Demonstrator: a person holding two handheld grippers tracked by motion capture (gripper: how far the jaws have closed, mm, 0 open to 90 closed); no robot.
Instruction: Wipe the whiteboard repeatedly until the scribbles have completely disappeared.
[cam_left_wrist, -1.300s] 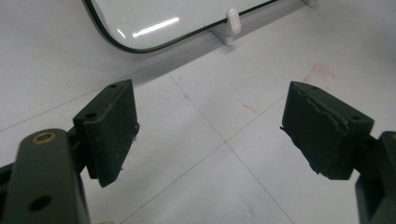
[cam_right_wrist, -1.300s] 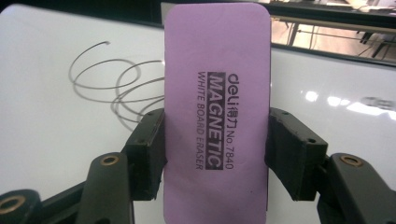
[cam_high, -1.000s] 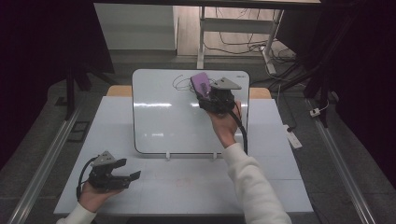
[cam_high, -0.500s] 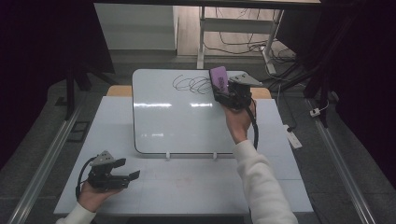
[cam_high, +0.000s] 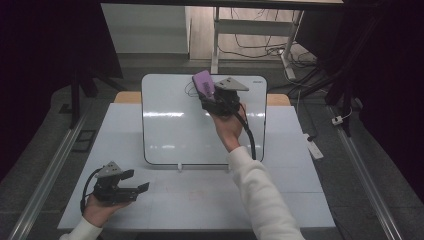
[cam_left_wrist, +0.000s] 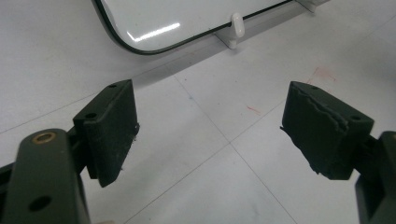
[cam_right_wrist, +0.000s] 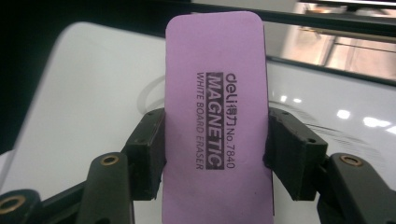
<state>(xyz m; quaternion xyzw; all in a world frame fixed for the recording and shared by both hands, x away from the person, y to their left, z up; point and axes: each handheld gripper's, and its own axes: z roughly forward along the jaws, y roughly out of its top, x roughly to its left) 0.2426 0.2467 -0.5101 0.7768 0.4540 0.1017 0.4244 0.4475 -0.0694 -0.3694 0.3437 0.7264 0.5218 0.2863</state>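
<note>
Across the far half of the pale tiled table lies the glossy white rectangular whiteboard; your right gripper, jaws clamped on the purple magnetic foam eraser, hovers at its far edge. Faint pen loops, seemingly unwiped, sit just left. Press the eraser flat and sweep evenly. Near left, your left gripper rests wide open, empty.

Clamped between the fingers of the right gripper: flat purple rectangular magnetic whiteboard eraser, reaching well beyond the fingertips. Directly beneath and ahead of those fingers: white rounded-corner whiteboard, lying on the pale grey table. Ahead of the left gripper fingers, well apart: near edge of that whiteboard; bare table between and below them.
</note>
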